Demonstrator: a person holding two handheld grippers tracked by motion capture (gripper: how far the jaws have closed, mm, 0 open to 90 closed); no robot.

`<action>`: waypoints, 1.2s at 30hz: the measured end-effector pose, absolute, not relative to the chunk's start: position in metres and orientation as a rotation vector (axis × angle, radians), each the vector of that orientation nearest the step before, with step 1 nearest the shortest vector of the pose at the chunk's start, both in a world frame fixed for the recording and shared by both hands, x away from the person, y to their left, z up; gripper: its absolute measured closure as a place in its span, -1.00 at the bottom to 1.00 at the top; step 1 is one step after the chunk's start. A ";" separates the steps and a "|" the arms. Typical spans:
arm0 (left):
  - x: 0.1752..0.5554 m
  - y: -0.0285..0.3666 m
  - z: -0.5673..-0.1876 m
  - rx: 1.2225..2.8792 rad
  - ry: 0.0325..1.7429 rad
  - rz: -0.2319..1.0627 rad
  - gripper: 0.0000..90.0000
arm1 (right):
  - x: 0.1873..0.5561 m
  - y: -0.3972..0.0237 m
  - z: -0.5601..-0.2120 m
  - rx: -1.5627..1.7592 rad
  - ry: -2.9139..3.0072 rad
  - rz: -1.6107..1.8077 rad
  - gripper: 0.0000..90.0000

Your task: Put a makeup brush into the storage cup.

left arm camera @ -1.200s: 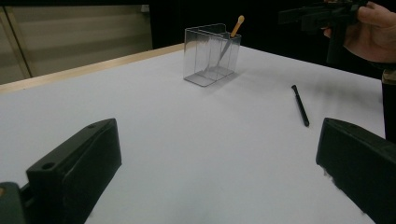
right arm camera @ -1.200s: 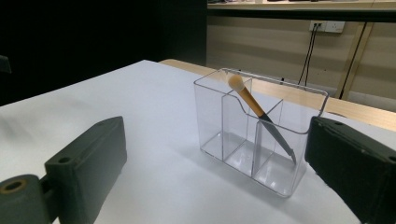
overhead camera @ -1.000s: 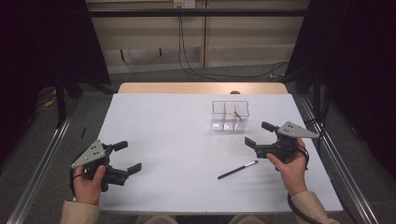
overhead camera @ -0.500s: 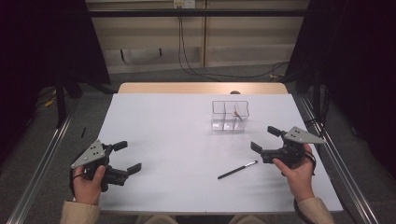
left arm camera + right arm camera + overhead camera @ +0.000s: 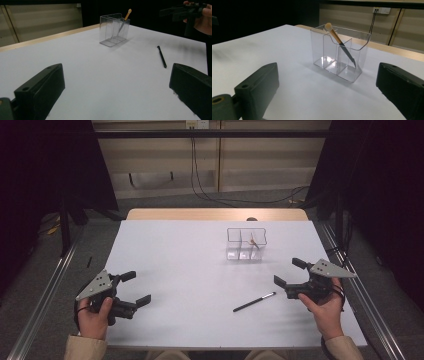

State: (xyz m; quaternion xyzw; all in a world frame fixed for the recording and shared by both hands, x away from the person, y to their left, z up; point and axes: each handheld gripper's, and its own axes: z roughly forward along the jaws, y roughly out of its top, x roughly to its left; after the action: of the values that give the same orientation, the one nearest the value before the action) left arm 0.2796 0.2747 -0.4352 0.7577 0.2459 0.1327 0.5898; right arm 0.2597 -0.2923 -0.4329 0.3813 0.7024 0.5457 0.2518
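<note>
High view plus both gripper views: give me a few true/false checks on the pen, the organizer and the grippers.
1. The black pen lies flat on the white table. True.
2. The right gripper is shut on the pen. False: its jaws are open and apart from it.
3. A brush leans inside the clear organizer. True.
4. The left gripper is shut. False: its jaws stand wide open.
5. The pen sits in the organizer. False: it lies outside, nearer the person.
</note>
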 end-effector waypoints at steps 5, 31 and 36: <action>0.279 0.276 -0.435 1.763 0.577 0.311 -1.00 | 0.257 -0.296 -0.434 1.040 1.908 1.486 -0.90; 0.279 0.278 -0.436 1.768 0.570 0.309 -1.00 | 0.240 -0.311 -0.438 1.054 1.939 1.440 -0.91; 0.279 0.276 -0.437 1.766 0.568 0.305 -1.00 | 0.235 -0.315 -0.436 1.052 1.936 1.433 -0.91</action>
State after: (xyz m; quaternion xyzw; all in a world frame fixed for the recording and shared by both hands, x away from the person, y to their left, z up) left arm 0.2793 0.2764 -0.4371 0.7586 0.2440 0.1312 0.5898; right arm 0.2350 -0.3147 -0.4356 0.3871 0.7125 0.5273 0.2538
